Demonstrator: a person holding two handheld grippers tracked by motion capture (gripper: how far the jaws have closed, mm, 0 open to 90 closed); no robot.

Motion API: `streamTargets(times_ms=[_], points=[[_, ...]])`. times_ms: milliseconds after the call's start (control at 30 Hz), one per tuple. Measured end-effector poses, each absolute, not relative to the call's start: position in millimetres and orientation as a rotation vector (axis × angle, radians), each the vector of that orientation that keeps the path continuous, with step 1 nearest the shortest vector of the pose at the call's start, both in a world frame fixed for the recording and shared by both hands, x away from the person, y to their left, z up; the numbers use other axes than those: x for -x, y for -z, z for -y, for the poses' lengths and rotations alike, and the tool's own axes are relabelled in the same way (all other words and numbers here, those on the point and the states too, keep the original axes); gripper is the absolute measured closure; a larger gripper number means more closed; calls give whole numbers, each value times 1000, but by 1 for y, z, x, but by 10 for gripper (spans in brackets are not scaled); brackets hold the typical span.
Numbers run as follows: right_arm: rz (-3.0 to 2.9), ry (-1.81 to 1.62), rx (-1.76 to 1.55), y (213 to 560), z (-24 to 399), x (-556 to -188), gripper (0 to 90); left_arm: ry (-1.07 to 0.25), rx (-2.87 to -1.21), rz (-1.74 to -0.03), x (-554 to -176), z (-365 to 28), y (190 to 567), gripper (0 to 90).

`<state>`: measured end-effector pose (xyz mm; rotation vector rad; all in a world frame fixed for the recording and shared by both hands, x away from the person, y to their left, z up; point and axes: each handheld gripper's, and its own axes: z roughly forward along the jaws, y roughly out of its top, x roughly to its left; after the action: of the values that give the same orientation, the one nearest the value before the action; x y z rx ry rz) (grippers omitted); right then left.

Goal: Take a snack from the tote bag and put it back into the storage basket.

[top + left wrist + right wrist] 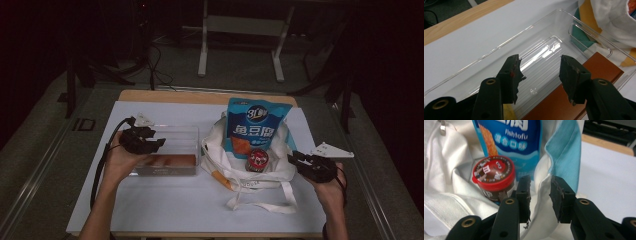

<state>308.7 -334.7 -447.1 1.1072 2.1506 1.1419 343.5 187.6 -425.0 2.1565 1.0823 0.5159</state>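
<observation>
A white cloth bag lies open in the middle of the table. A blue fish-tofu snack pouch and a red-lidded jar sit in it. My right gripper is at the bag's right edge. In the right gripper view its jaws stand apart, with the bag's white rim between them beside the jar; the pads do not visibly press the cloth. My left gripper hovers over a clear plastic box. Its jaws are open and hold nothing.
A reddish-brown flat slab lies along the near side of the clear box. The bag's straps trail toward the table's front edge. White paper covers the wooden tabletop. A metal frame stands on the floor behind.
</observation>
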Motion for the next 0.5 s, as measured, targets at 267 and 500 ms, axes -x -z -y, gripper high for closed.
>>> streamTargets(times_ms=[267, 500], points=[[-2180, -1113, -1044, 434, 326, -316, 689, -503, -2161, -1052, -342, -183, 427, 517], [-2207, -1111, -985, 428, 313, -323, 686, -493, -2196, -1019, -341, -180, 430, 513]])
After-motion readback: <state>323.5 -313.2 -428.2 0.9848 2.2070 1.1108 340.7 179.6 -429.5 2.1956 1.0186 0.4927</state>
